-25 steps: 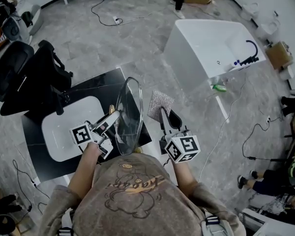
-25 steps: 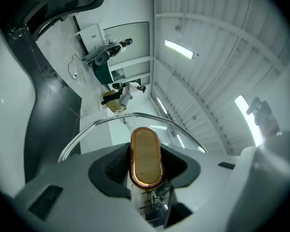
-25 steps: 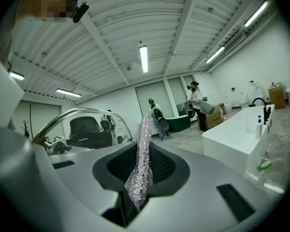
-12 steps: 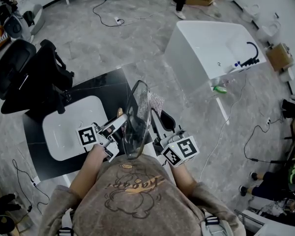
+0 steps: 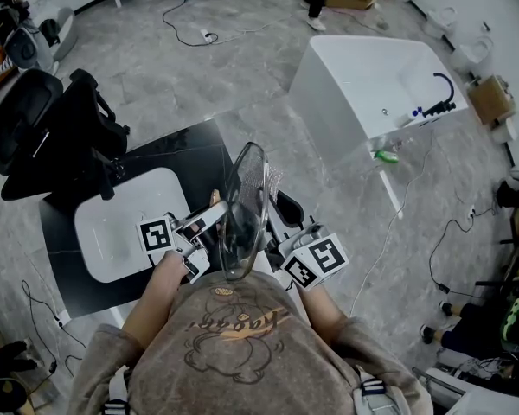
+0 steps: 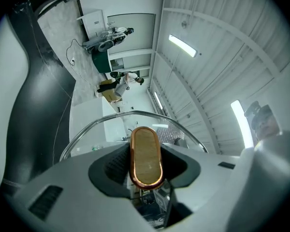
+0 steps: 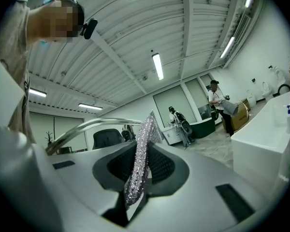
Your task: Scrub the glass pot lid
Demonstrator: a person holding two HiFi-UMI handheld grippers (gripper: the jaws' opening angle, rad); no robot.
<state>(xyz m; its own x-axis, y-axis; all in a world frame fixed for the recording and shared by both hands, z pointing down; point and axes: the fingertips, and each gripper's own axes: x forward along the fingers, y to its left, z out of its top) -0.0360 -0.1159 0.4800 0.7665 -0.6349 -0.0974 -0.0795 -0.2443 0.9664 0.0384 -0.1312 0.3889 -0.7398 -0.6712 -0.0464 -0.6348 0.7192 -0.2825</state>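
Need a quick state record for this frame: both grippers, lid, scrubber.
left gripper: shut on the lid handle
right gripper: shut on the scrub cloth
glass pot lid: held on edge, roughly upright, between the two grippers
cloth vs lid: cloth at the lid's right face; contact cannot be told

scrub cloth moved against glass lid, apparently touching, lid shifted right

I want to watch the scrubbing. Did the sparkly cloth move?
Yes. The cloth moved left, toward the black counter, and now partly shows through the lid.
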